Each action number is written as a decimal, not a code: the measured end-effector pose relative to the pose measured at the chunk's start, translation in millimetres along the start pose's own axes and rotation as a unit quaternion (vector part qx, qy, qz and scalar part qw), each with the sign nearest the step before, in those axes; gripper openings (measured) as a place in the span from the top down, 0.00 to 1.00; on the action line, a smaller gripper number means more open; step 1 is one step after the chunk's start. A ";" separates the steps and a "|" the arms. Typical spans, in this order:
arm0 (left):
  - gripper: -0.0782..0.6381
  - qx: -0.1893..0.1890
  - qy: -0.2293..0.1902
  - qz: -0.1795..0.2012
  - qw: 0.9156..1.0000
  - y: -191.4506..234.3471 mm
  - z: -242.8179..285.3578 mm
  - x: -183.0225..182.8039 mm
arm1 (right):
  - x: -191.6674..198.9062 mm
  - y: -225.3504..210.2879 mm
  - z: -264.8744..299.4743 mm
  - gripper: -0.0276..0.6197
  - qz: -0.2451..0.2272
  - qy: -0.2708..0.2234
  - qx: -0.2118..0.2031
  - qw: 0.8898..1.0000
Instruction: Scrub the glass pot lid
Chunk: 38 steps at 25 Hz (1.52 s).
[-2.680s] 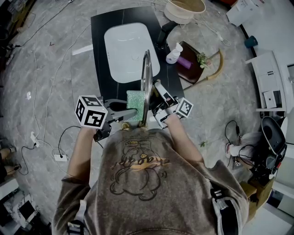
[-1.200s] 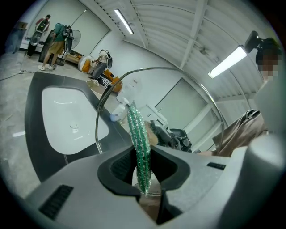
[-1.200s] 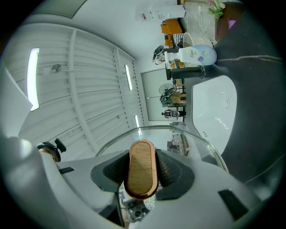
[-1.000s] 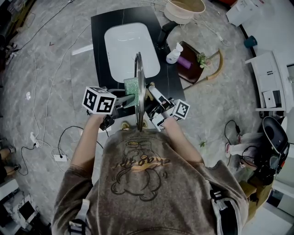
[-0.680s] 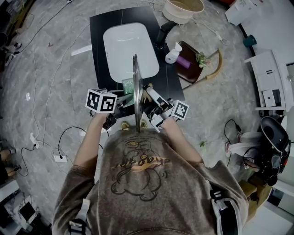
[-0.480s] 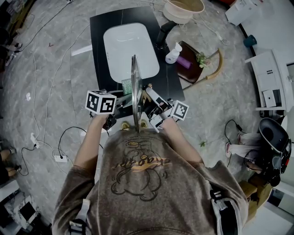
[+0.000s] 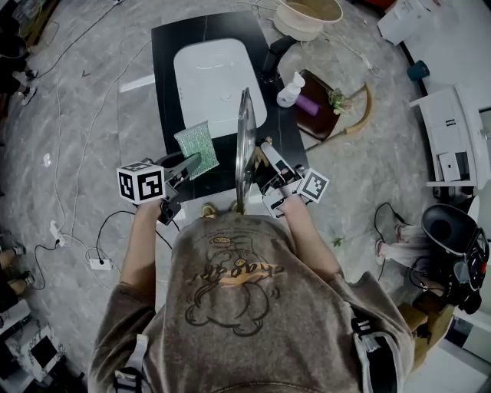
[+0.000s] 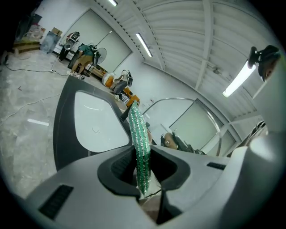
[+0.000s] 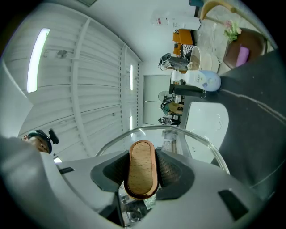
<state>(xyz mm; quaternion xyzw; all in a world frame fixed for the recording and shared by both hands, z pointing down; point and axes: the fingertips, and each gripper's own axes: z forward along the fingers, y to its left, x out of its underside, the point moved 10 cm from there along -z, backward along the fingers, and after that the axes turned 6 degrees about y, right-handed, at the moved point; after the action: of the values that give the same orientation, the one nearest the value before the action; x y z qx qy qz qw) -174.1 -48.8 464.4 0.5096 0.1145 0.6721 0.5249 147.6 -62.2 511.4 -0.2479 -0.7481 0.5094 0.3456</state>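
The glass pot lid (image 7: 244, 146) stands on edge above the counter's near end, in front of the person's chest. My right gripper (image 7: 266, 170) is shut on its wooden handle (image 9: 142, 169), and the lid's metal rim (image 9: 196, 137) arcs past the jaws. My left gripper (image 7: 186, 164) is shut on a green scrub sponge (image 7: 196, 147), held a short way left of the lid and apart from it. In the left gripper view the sponge (image 8: 139, 138) stands edge-on between the jaws, with the lid's rim (image 8: 178, 98) beyond it to the right.
A white basin (image 7: 219, 80) is set in the black counter (image 7: 165, 46) beyond the lid. At its right stand a black faucet (image 7: 274, 55) and a white soap bottle (image 7: 290, 90). Beside them is a brown tray (image 7: 318, 115), and a round basket (image 7: 307, 15) farther back. Cables trail on the floor.
The left gripper has swung left with the sponge, which has come off the lid's left face. The lid and the right gripper have shifted slightly right.
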 end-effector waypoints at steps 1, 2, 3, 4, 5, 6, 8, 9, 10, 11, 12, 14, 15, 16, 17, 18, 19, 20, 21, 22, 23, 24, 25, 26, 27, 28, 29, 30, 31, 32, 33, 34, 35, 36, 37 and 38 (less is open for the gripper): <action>0.77 -0.001 -0.009 -0.003 1.000 0.5 -6.3 -0.6 | -3.3 0.7 -2.7 0.68 -0.009 -0.001 0.011 1.000; 0.77 -0.002 -0.018 -0.006 1.000 0.9 -12.2 -1.6 | -6.6 1.3 -5.2 0.68 -0.019 -0.001 0.022 1.000; 0.77 -0.004 -0.027 -0.007 1.000 1.2 -17.4 -2.8 | -9.9 1.6 -7.4 0.68 -0.029 0.000 0.034 0.999; 0.77 -0.005 -0.035 -0.007 0.999 1.3 -21.9 -4.5 | -13.0 1.8 -9.4 0.68 -0.040 0.003 0.044 0.998; 0.77 -0.006 -0.041 -0.005 0.999 1.0 -25.6 -6.4 | -15.8 2.0 -11.0 0.68 -0.050 0.007 0.052 0.997; 0.77 -0.007 -0.046 -0.003 0.999 0.5 -28.5 -8.1 | -18.1 2.3 -12.3 0.68 -0.060 0.012 0.060 0.996; 0.77 -0.008 -0.050 -0.003 0.999 0.9 -31.9 -9.2 | -21.8 2.9 -13.9 0.68 -0.078 0.023 0.073 0.994; 0.77 -0.008 -0.053 -0.004 0.999 1.1 -32.6 -9.7 | -22.9 2.8 -14.1 0.68 -0.087 0.029 0.080 0.993; 0.77 -0.008 -0.057 -0.004 0.998 1.1 -32.8 -10.3 | -23.5 2.8 -14.0 0.68 -0.097 0.036 0.086 0.991; 0.77 -0.007 -0.061 -0.004 0.998 0.9 -32.8 -10.8 | -24.0 3.3 -13.4 0.68 -0.109 0.044 0.092 0.989; 0.77 -0.007 -0.065 -0.003 0.998 0.5 -32.9 -11.2 | -24.3 4.9 -11.9 0.68 -0.123 0.052 0.096 0.986; 0.77 -0.008 -0.072 -0.002 0.997 -1.0 -34.4 -12.7 | -25.0 9.8 -7.3 0.68 -0.150 0.067 0.102 0.981; 0.77 -0.008 -0.075 -0.002 0.997 -1.8 -35.5 -13.8 | -25.3 10.7 -6.4 0.68 -0.159 0.074 0.108 0.979; 0.77 -0.008 -0.078 -0.002 0.997 -2.6 -36.7 -14.7 | -25.6 9.1 -8.2 0.68 -0.162 0.079 0.121 0.976; 0.77 -0.007 -0.080 -0.003 0.997 -3.1 -37.7 -15.2 | -25.7 6.6 -11.1 0.68 -0.162 0.083 0.140 0.973; 0.77 -0.006 -0.082 -0.006 0.997 -3.4 -38.4 -15.4 | -25.8 6.1 -12.4 0.68 -0.161 0.086 0.157 0.970; 0.77 -0.004 -0.084 -0.008 0.996 -3.5 -38.7 -15.3 | -26.2 7.3 -12.1 0.68 -0.165 0.090 0.171 0.967; 0.77 -0.002 -0.085 -0.010 0.996 -3.3 -38.8 -15.2 | -27.0 8.3 -11.6 0.68 -0.173 0.095 0.183 0.963; 0.77 -0.001 -0.085 -0.011 0.996 -2.9 -38.7 -15.0 | -27.7 8.6 -10.9 0.68 -0.183 0.102 0.195 0.958; 0.77 -0.001 -0.084 -0.012 0.996 -2.2 -38.6 -14.7 | -28.1 8.8 -9.8 0.68 -0.197 0.111 0.206 0.952; 0.77 -0.001 -0.084 -0.013 0.996 -1.5 -38.4 -14.4 | -28.2 8.9 -8.2 0.68 -0.212 0.122 0.216 0.945; 0.77 0.000 -0.083 -0.013 0.996 -1.0 -38.2 -14.1 | -28.0 8.8 -6.6 0.68 -0.228 0.134 0.224 0.938; 0.77 0.000 -0.083 -0.014 0.996 -0.9 -38.0 -13.9 | -27.5 9.2 -4.8 0.68 -0.244 0.146 0.232 0.930; 0.77 0.001 -0.083 -0.015 0.996 -1.0 -38.0 -13.7 | -26.7 10.4 -2.7 0.68 -0.258 0.158 0.239 0.923; 0.77 0.001 -0.082 -0.016 0.996 -1.3 -38.2 -13.6 | -25.7 11.8 -0.6 0.68 -0.269 0.169 0.245 0.916; 0.77 0.002 -0.082 -0.017 0.996 -1.6 -38.6 -13.5 | -24.5 12.5 1.3 0.68 -0.277 0.179 0.251 0.910; 0.77 0.002 -0.083 -0.018 0.996 -1.7 -39.1 -13.4 | -23.3 12.4 2.9 0.68 -0.283 0.188 0.255 0.905; 0.77 0.004 -0.084 -0.020 0.996 -1.6 -39.5 -13.3 | -21.9 11.6 4.2 0.68 -0.287 0.197 0.260 0.901; 0.77 0.005 -0.085 -0.022 0.996 -1.3 -39.6 -13.3 | -20.5 10.5 5.4 0.68 -0.290 0.204 0.264 0.897; 0.77 0.006 -0.085 -0.023 0.996 -1.0 -39.5 -13.3 | -19.1 9.0 6.6 0.68 -0.294 0.211 0.269 0.893; 0.77 0.006 -0.085 -0.023 0.996 -0.6 -39.3 -13.5 | -17.7 7.6 7.9 0.68 -0.298 0.218 0.273 0.888; 0.77 0.005 -0.085 -0.023 0.996 -0.4 -39.0 -13.7 | -16.6 6.3 9.6 0.68 -0.302 0.224 0.277 0.884; 0.77 0.005 -0.084 -0.023 0.996 -0.3 -38.8 -14.0 | -15.6 5.3 11.5 0.68 -0.306 0.231 0.280 0.880; 0.77 0.006 -0.083 -0.024 0.996 -0.1 -38.6 -14.1 | -14.8 4.3 13.4 0.68 -0.309 0.236 0.281 0.877; 0.77 0.007 -0.082 -0.024 0.996 0.2 -38.3 -14.1 | -14.0 3.1 15.4 0.68 -0.311 0.240 0.281 0.876; 0.77 0.008 -0.082 -0.025 0.996 0.3 -37.9 -13.9 | -13.1 1.5 17.2 0.68 -0.312 0.244 0.281 0.874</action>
<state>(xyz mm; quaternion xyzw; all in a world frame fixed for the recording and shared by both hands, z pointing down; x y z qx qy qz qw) -205.8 -45.9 439.5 0.5639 0.0892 0.6138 0.5452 142.7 -81.3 502.4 -0.0109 -0.5038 0.4872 0.7132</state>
